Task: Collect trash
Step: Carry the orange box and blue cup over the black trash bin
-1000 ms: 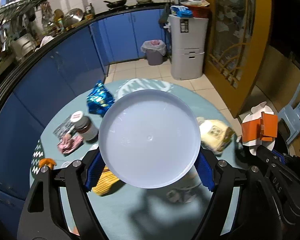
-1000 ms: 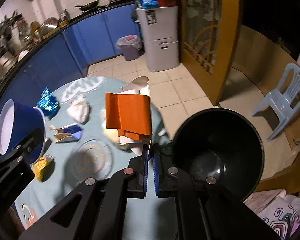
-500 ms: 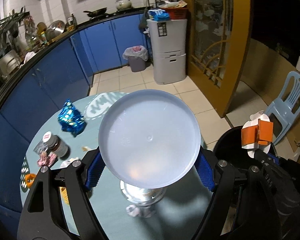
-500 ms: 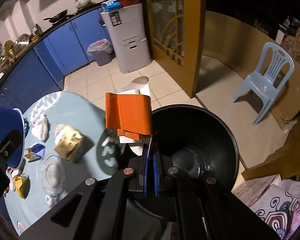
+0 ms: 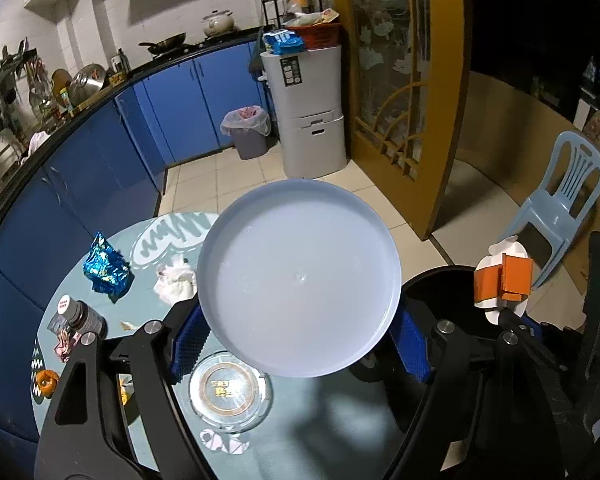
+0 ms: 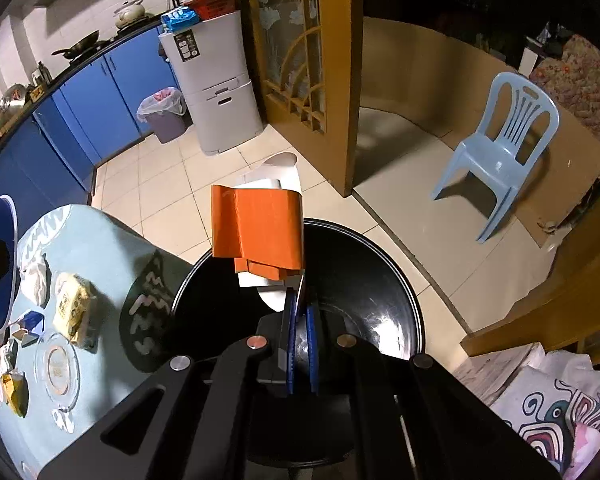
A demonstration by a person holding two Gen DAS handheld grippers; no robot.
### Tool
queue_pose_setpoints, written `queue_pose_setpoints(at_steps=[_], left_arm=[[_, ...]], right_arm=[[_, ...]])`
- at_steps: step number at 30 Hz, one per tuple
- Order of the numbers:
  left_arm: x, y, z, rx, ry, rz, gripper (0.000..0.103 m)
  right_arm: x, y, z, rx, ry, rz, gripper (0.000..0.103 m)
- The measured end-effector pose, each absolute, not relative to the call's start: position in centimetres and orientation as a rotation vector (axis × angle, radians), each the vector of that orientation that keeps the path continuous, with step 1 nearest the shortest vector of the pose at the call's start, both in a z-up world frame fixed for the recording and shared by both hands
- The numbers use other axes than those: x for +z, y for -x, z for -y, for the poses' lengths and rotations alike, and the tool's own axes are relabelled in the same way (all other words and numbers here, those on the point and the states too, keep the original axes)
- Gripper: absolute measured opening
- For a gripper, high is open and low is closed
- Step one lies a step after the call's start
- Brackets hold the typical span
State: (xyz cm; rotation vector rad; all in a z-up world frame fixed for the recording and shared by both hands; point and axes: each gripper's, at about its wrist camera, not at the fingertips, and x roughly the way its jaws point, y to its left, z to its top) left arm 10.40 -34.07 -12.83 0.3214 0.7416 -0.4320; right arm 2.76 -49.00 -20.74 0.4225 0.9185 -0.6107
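**Carton held over bin mouth; cup held above table edge**

The right gripper (image 6: 300,300) is clenched on an orange-and-white carton (image 6: 260,236), held above the near rim of the black bin (image 6: 380,280), whose mouth is unobstructed. The left gripper (image 5: 296,340) is clamped across a blue paper cup (image 5: 300,276), above the table's (image 5: 324,420) edge beside the bin. Wrappers (image 5: 106,266) are seen scattered on the table.

The black bin's (image 6: 380,280) mouth gaped unobstructed beside the bench (image 5: 332,420). On the bench, a glass ashtray (image 5: 231,394), crumpled tissue (image 5: 175,282), blue foil wrapper (image 5: 106,268) and small jar (image 5: 80,314) crowded the left; the near right surface lay bare.
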Motion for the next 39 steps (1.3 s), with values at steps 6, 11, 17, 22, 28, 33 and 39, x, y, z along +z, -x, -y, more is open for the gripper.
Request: queue_pose_setpoints(at_steps=[6,11,17,22,28,33,39], left_arm=[[-12.8,-9.8,35.3,-0.443,-0.332,-0.732,0.078],[-12.8,-9.6,35.9,-0.447,-0.331,-0.732,0.078],[-12.7,-9.4,36.2,-0.449,-0.332,-0.730,0.078],[-12.7,-9.3,36.3,-0.453,-0.330,-0.731,0.078],[-12.5,-9.0,37.1,-0.479,-0.330,-0.733,0.078],[-12.4,-8.4,38.7,-0.521,-0.333,-0.728,0.080],[-12.2,-7.5,40.6,-0.555,-0.339,-0.691,0.099]], right_arm=[[-21.4,-1.9,50.4,-0.592,-0.480,-0.919,0.008],[-21.7,-1.7,50.6,-0.559,-0.489,-0.911,0.008],[-22.2,-1.6,50.8,-0.545,-0.504,-0.932,0.008],[-22.2,-1.1,50.8,-0.543,-0.522,-0.923,0.008],[-22.2,-0.7,51.0,-0.559,-0.520,-0.917,0.008],[-22.1,0.4,52.0,-0.605,-0.548,-0.899,0.008],[-21.9,1.7,53.5,-0.651,-0.572,-0.890,0.008]])
